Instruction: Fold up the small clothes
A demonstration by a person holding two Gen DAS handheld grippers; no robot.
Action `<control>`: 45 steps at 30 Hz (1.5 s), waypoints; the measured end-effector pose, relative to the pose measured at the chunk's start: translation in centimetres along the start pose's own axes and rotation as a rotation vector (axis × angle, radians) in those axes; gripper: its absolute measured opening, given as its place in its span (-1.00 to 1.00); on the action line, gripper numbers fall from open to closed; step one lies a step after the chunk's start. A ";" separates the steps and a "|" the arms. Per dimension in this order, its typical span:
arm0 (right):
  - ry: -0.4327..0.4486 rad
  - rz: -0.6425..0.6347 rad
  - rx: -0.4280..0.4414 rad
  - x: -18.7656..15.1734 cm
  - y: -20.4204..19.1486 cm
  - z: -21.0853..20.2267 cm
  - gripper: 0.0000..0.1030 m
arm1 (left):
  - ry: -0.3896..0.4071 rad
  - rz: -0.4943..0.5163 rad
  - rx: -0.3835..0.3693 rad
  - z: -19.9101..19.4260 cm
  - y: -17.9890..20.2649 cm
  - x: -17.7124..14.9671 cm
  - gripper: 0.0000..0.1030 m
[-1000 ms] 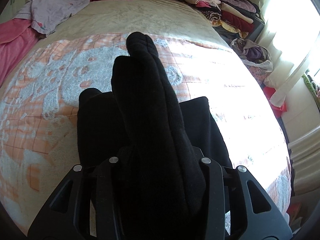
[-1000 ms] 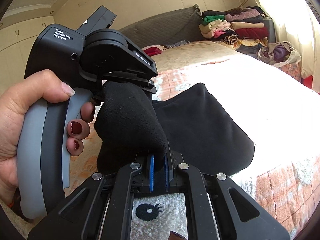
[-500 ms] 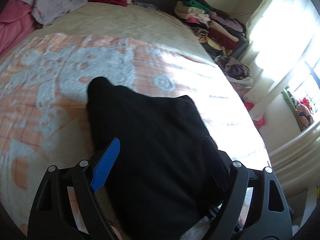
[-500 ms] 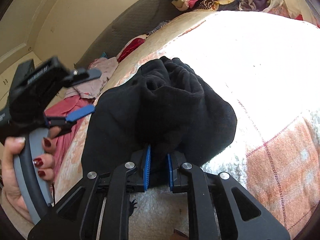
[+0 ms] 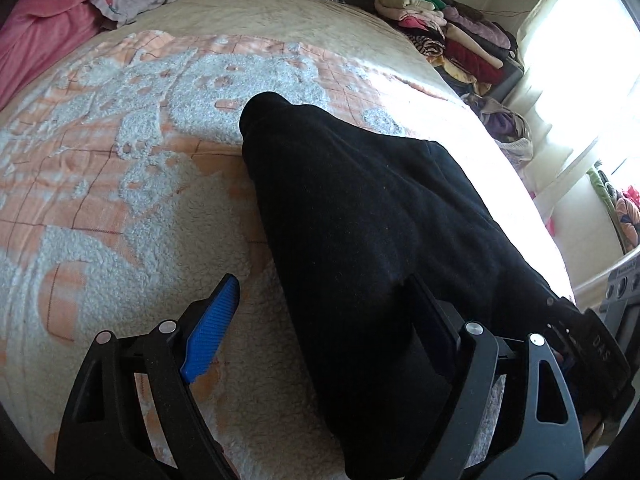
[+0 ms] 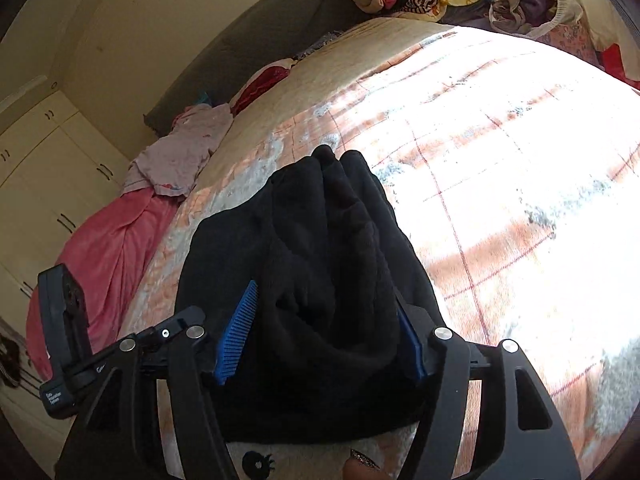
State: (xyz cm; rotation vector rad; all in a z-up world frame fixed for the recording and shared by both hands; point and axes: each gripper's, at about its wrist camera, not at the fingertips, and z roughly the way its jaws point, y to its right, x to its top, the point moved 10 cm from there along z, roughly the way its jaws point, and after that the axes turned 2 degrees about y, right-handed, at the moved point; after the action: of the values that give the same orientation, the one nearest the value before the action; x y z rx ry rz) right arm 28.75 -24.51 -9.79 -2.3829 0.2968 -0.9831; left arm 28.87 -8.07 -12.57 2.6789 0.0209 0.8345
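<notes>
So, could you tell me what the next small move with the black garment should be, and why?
Probably draw both grippers back clear. The left gripper is open, the right gripper is opening, and the black garment lies on the blanket, bunched between the right's pads.

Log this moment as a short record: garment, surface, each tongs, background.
garment: black garment, folded over, lying on the blanket
surface: peach and white fleece blanket on a bed
left tongs: open, garment's edge between the pads, blue pad clear of cloth
right tongs: opening, bunched cloth between the pads
background: stack of folded clothes, pink cloth and lilac garment at the far side
</notes>
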 end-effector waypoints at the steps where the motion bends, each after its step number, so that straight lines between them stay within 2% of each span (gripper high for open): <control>1: 0.000 -0.005 0.003 0.1 -0.2 0.3 0.09 | -0.001 0.010 0.002 0.0 0.0 0.0 0.48; 2: -0.001 -0.014 0.006 0.3 -0.3 0.5 -0.21 | -0.001 0.015 0.003 0.0 0.0 0.0 0.48; 3: -0.002 -0.025 0.013 0.5 -0.5 0.8 -0.39 | -0.001 0.015 0.000 0.0 0.0 0.0 0.48; 6: 0.029 -0.111 -0.018 1.2 -1.5 0.7 -0.51 | -0.001 0.028 0.005 -0.1 0.2 0.1 0.48; 11: 0.088 -0.218 -0.039 2.2 -3.0 -1.2 -0.61 | -0.003 0.051 0.001 -0.8 0.5 -0.1 0.48; 15: 0.122 -0.244 -0.065 2.6 -2.4 -2.5 -0.63 | 0.009 0.081 -0.015 -2.0 1.2 -0.2 0.48; 22: 0.035 -0.195 -0.187 0.0 2.6 -0.3 -0.63 | -0.056 0.113 -0.012 -0.5 1.9 -2.0 0.49; 26: 0.051 -0.159 -0.192 -0.5 3.3 -0.4 -0.54 | -0.060 0.131 0.007 -0.3 2.1 -2.3 0.50; 30: 0.058 -0.169 -0.222 -0.5 3.0 -1.2 -0.24 | -0.057 0.132 0.011 -0.4 1.9 -2.2 0.51; 34: 0.044 -0.161 -0.217 -0.7 2.9 -1.8 -0.16 | -0.054 0.133 0.014 -0.4 1.9 -2.2 0.51; 36: 0.031 -0.148 -0.212 -1.0 2.9 -2.1 0.05 | -0.053 0.135 0.017 -0.5 1.9 -2.2 0.51; 40: 0.019 -0.115 -0.176 -1.6 2.8 -2.9 0.10 | -0.053 0.130 0.016 -0.5 1.8 -2.2 0.51; 41: 0.014 -0.107 -0.175 -1.8 3.0 -3.0 0.17 | -0.053 0.128 0.015 -0.5 1.8 -2.2 0.51; 45: -0.007 -0.116 -0.223 -2.6 4.0 -2.7 0.20 | -0.054 0.130 0.013 -0.6 1.8 -2.3 0.52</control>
State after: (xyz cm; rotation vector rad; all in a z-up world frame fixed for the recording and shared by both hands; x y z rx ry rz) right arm 25.04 -27.84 -11.98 -2.6303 0.2807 -1.0420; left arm 26.48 -9.86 -12.75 2.7374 -0.1634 0.8018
